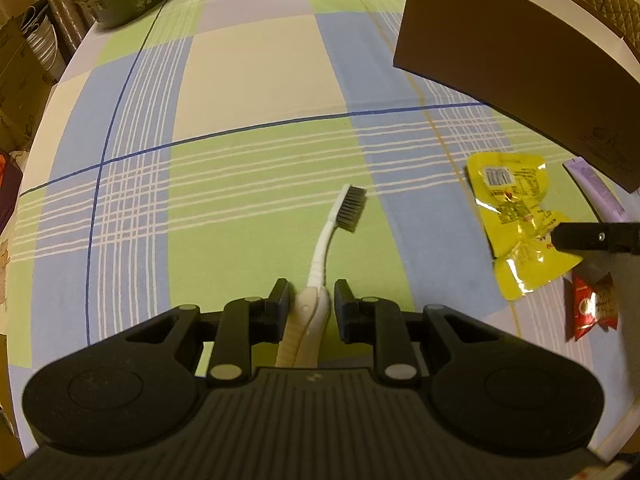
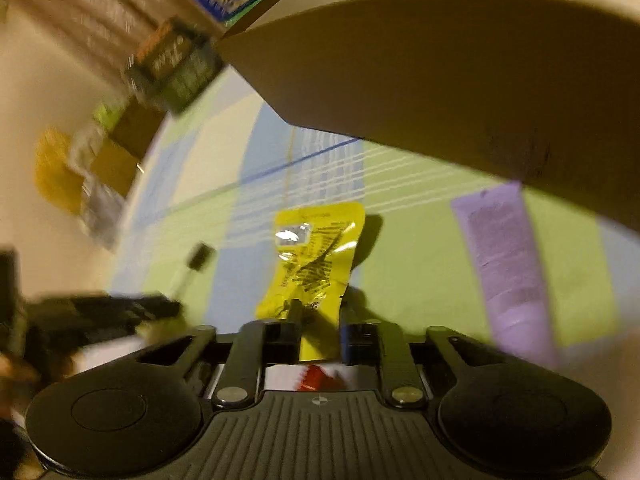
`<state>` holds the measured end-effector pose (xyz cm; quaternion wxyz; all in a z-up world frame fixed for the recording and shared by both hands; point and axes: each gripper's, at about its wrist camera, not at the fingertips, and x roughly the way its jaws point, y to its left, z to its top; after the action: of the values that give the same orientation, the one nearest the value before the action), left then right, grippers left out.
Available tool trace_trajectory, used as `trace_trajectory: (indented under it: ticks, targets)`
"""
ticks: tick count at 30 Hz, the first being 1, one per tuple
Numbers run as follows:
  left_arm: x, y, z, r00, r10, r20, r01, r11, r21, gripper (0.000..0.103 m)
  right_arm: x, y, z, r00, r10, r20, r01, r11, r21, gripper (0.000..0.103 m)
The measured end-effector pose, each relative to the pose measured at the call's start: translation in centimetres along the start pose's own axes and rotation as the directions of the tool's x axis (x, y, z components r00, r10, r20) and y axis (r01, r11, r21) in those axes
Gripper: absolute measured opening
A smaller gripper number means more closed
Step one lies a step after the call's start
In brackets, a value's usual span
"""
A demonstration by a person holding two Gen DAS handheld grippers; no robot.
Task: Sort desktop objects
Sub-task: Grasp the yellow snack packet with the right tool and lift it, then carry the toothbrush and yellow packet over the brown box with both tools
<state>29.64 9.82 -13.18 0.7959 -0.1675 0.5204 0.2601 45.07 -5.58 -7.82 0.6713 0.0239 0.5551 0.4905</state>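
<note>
Left wrist view: left tongs hold a toothbrush. Right tongs pinch a yellow packet; next, I judge, lift it toward the box ahead.

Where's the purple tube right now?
In the right wrist view the purple tube lies on the checked tablecloth, right of the yellow packet, its far end under the brown cardboard box.

I'm looking across a table under a checked tablecloth in pale green, blue and cream, crossed by thin dark-blue lines, all in warm yellowish light. Off its left edge I can see stacked white plates on a shelf. At the far right there's a quilted tan surface, possibly a chair back; it's too cropped to tell.
</note>
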Motion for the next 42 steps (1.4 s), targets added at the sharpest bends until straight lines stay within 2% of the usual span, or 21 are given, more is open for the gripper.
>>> trace_trajectory:
  ticks: [5, 8, 11, 13, 16, 18, 22, 25, 26, 30, 31, 32, 36, 38, 40, 42]
  targets:
    - [-0.1, 0.2, -0.1, 1.0, -0.01, 0.001, 0.01, 1.0, 0.007, 0.019, -1.0, -0.1, -0.2, 0.994, 0.085, 0.069, -0.091, 0.991, 0.094, 0.0]
    - [-0.2, 0.1, -0.1, 1.0, -0.017, -0.002, 0.017, 1.0, 0.018, 0.019, -2.0, 0.8, 0.1, 0.991, 0.076, 0.112, -0.085, 0.993, 0.08, 0.0]
    - [-0.1, -0.1, -0.1, 1.0, -0.03, -0.005, 0.03, 0.999, 0.025, 0.02, -3.2, 2.5, 0.5, 0.992, 0.025, 0.125, -0.027, 1.0, 0.007, 0.0]
    - [-0.1, -0.2, -0.2, 0.999, -0.032, -0.004, 0.032, 0.999, 0.028, 0.02, -3.9, 4.2, 0.4, 0.993, -0.033, 0.114, 0.042, 0.996, -0.079, 0.0]
    - [-0.1, -0.3, -0.2, 0.999, -0.035, -0.001, 0.035, 0.999, 0.036, 0.02, -4.0, 6.8, 0.4, 0.985, -0.153, 0.079, 0.168, 0.955, -0.243, 0.0]
    - [-0.1, -0.3, -0.1, 0.999, -0.038, 0.0, 0.038, 0.999, 0.039, 0.02, -3.1, 7.7, 0.1, 0.976, -0.209, 0.055, 0.215, 0.924, -0.316, 0.0]
    - [-0.1, -0.3, -0.2, 0.999, -0.041, 0.004, 0.041, 0.998, 0.042, 0.02, -0.6, 7.7, -0.4, 0.962, -0.272, 0.016, 0.262, 0.907, -0.33, 0.0]
    - [-0.1, -0.3, -0.2, 0.999, -0.043, 0.003, 0.043, 0.998, 0.044, 0.02, 0.7, 7.0, -0.6, 0.948, -0.316, 0.036, 0.311, 0.896, -0.318, 0.001]
    - [-0.1, -0.3, -0.1, 0.999, -0.044, 0.003, 0.044, 0.998, 0.045, 0.02, 0.9, 7.0, -0.6, 0.945, -0.326, 0.043, 0.322, 0.891, -0.321, 0.005]
    - [-0.1, -0.4, -0.1, 0.999, -0.047, 0.006, 0.047, 0.998, 0.05, 0.02, 1.4, 7.0, 0.0, 0.942, -0.324, 0.085, 0.333, 0.884, -0.329, 0.009]
    - [-0.1, -0.4, -0.1, 0.999, -0.048, 0.007, 0.048, 0.997, 0.053, 0.02, 1.4, 6.8, 0.1, 0.944, -0.317, 0.096, 0.33, 0.885, -0.327, 0.008]
    - [0.0, -0.5, 0.0, 0.999, -0.05, 0.008, 0.049, 0.997, 0.057, 0.02, 1.3, 6.6, 0.1, 0.946, -0.307, 0.108, 0.325, 0.892, -0.315, 0.0]
    - [0.0, -0.8, 0.0, 0.999, -0.053, 0.009, 0.052, 0.995, 0.09, 0.02, 1.0, 7.0, 0.3, 0.947, -0.286, 0.149, 0.319, 0.893, -0.317, 0.0]
    - [0.0, -1.1, 0.0, 0.998, -0.059, 0.007, 0.057, 0.992, 0.113, 0.016, 0.7, 7.3, 0.5, 0.95, -0.271, 0.154, 0.307, 0.899, -0.311, 0.0]
    - [0.0, -1.3, 0.1, 0.998, -0.067, 0.003, 0.066, 0.989, 0.13, 0.006, 0.1, 7.4, 0.6, 0.951, -0.261, 0.164, 0.301, 0.902, -0.309, 0.0]
    - [0.0, -1.6, 0.1, 0.997, -0.072, -0.003, 0.071, 0.987, 0.143, 0.006, -0.5, 7.7, 0.5, 0.953, -0.251, 0.17, 0.294, 0.904, -0.311, 0.0]
